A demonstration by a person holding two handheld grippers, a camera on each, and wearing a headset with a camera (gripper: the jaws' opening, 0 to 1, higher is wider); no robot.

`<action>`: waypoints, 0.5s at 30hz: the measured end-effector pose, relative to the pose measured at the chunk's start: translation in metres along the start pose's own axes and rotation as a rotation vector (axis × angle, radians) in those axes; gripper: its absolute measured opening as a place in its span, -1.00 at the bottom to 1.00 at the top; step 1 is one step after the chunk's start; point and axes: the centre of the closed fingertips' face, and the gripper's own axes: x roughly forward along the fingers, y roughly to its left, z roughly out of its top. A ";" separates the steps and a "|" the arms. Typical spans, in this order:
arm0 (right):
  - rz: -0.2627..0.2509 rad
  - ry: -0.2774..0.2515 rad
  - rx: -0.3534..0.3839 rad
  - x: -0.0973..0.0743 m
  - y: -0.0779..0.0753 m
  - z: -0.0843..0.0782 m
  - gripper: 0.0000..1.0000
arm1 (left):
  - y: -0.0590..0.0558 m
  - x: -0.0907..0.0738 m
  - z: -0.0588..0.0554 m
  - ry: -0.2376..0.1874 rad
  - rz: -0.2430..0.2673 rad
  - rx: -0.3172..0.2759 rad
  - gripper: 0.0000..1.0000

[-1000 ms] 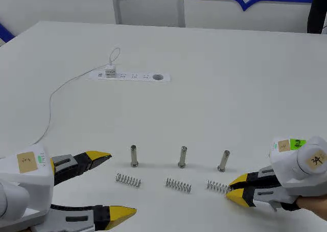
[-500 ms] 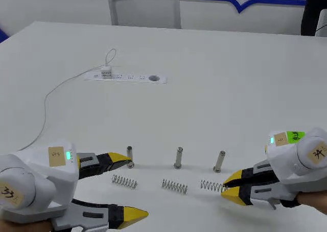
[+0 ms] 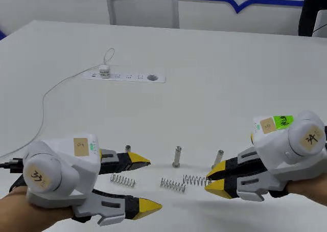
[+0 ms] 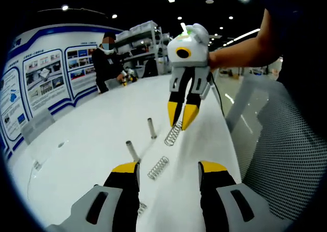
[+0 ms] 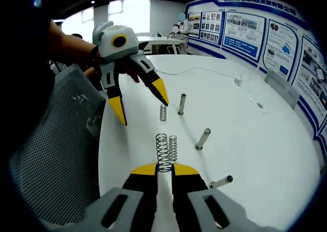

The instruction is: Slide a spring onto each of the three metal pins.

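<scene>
The right gripper [image 3: 210, 180] has clamped the rightmost spring [image 3: 195, 180] and, it seems, lifted it clear of the table. The rightmost pin [image 3: 218, 157] stands just beyond its tips. The left gripper [image 3: 153, 184], jaws wide, has advanced beside the left pin [image 3: 127, 148]. Threading can begin.

the short upright metal pin on the left [image 3: 127, 148] shows just its top in the head view, its lower part behind the upper jaw of the left gripper [image 3: 153, 185]. the thin coiled steel spring [image 3: 194, 180] pinched by the right gripper [image 3: 208, 180] has its near end buried between the tips, which also cover the foot of the leaning right metal pin [image 3: 218, 158]. in the left gripper view another small coiled spring [image 4: 141, 207] is half hidden beside a jaw. the grey chair [image 3: 143, 9] is cut by the top edge.
</scene>
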 end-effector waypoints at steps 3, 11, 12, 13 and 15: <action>0.009 -0.002 -0.015 0.000 0.003 0.005 -0.78 | -0.002 0.004 0.003 -0.004 -0.016 0.008 -0.13; 0.040 -0.006 -0.052 0.003 0.012 0.016 -0.78 | -0.011 0.012 0.007 -0.006 -0.054 0.034 -0.24; 0.046 -0.005 -0.057 0.003 0.014 0.017 -0.78 | -0.012 0.013 0.008 -0.006 -0.057 0.037 -0.26; 0.051 -0.003 -0.061 0.004 0.015 0.017 -0.78 | -0.013 0.014 0.009 -0.008 -0.062 0.041 -0.28; 0.055 0.000 -0.071 0.004 0.017 0.018 -0.78 | -0.015 0.015 0.010 -0.008 -0.068 0.048 -0.31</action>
